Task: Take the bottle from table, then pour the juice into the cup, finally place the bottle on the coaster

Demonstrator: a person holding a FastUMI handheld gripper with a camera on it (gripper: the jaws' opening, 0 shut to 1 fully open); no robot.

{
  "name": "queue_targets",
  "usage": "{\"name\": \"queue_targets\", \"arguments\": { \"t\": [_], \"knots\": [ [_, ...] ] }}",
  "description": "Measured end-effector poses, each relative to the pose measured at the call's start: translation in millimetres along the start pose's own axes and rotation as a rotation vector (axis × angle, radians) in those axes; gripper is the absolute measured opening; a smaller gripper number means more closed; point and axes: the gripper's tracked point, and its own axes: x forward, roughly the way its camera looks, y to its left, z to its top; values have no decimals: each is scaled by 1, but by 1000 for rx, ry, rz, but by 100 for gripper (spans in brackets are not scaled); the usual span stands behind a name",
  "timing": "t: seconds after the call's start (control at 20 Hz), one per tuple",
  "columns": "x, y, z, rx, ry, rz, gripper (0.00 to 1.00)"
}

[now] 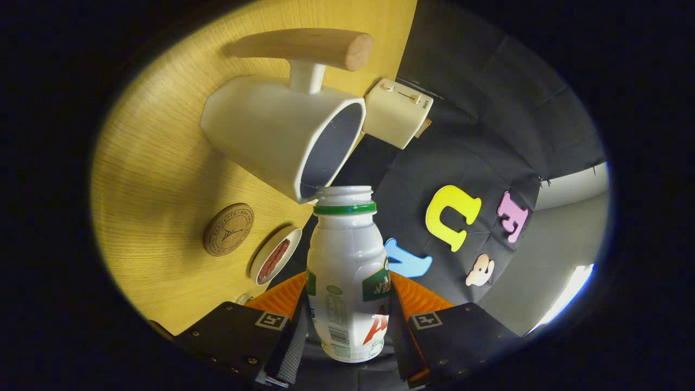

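Note:
My gripper (347, 312) is shut on a small white bottle (347, 271) with a green neck ring and no cap; both fingers press its sides. The whole view is rolled over, so the wooden table (157, 179) stands like a wall beside the bottle. The bottle's open mouth (345, 194) sits right at the rim of a white cup (271, 133) with a wooden handle (304, 46), just at the lower edge of the cup's opening. No liquid shows in the stream or inside the cup. A round cork coaster (228, 229) lies on the table, nearer to my fingers than the cup.
A small white dish (275, 255) with something dark red in it sits between the coaster and my fingers. A cream box-shaped device (397, 112) stands beyond the cup at the table's edge. The booth's black cloth wall hangs behind.

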Motion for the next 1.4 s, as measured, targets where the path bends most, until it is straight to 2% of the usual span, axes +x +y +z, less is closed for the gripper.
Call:
{"name": "queue_targets", "arguments": {
  "t": [0.95,1.2,1.4],
  "knots": [
    [3,5,-2,15,10,14,67],
    [2,5,-5,64,12,-7,67],
    [4,2,-8,166,13,-38,68]
  ]
}}
